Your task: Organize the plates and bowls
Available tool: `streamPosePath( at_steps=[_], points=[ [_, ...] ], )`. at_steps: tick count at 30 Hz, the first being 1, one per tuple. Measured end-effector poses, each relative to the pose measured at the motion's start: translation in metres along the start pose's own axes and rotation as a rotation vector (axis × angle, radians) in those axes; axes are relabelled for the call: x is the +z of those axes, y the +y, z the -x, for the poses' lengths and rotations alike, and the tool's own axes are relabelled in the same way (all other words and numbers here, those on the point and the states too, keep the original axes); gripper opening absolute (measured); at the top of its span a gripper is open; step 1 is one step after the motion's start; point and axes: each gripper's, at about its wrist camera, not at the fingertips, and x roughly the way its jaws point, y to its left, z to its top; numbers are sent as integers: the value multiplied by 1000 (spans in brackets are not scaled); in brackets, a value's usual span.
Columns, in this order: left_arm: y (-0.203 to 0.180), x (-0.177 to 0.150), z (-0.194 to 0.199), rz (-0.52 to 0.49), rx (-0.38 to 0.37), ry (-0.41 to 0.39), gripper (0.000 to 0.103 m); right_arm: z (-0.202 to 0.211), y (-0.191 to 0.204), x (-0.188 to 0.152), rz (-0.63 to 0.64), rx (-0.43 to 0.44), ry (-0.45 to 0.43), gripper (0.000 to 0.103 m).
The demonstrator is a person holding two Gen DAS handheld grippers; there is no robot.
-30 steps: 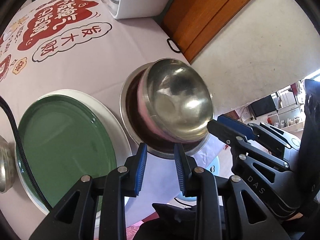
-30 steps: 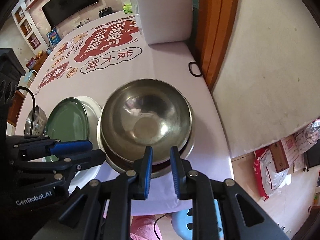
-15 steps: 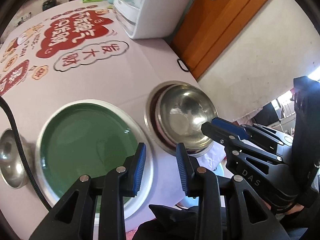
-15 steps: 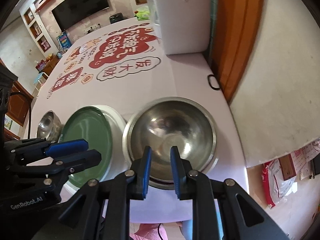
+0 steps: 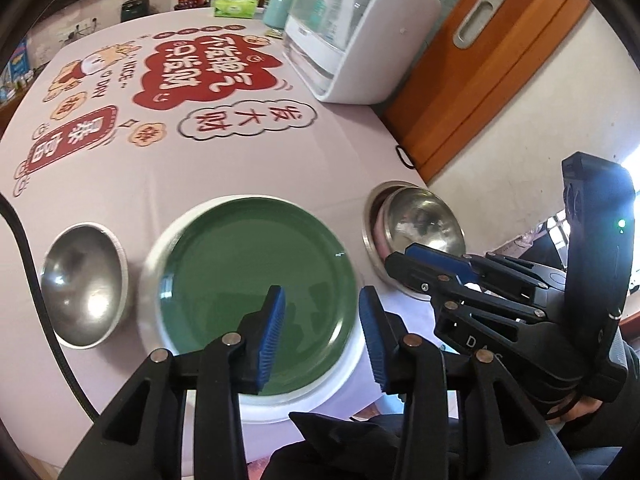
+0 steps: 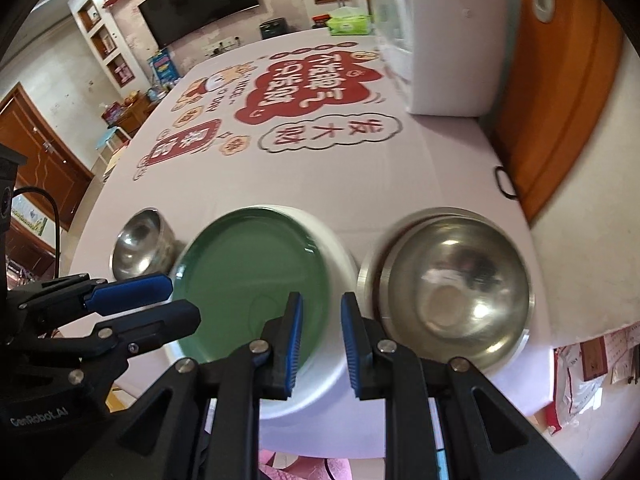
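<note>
Counting two steel bowls [image 6: 460, 296] [image 6: 140, 246], one green plate [image 6: 248, 276]

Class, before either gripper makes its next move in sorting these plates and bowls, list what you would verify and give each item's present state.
1. Left gripper empty, jaws just been opening: ok.
2. Right gripper holds nothing, narrow gap: ok.
3. Green plate sits flat in white plate: ok.
4. Large steel bowl nested in its stack: ok, slightly tilted.
5. Small steel bowl still apart, unstacked: not ok.
6. Pink bowl undamaged: cannot tell.
</note>
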Motion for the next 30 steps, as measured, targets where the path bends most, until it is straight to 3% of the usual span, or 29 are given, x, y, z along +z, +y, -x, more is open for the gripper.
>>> streamPosePath(
  at_steps=[12,16,18,30],
  points=[
    [55,-6,33,26,41,-35,48,-17,55,11,7,69,3,21],
    [74,-6,41,31,59,-35,51,-23,72,15,4,87,2,32],
    [81,-6,44,32,67,-34,53,-26,79,17,2,99,2,33],
    [129,-7,59,37,106,-11,58,-49,119,25,-45,159,22,34]
  ],
)
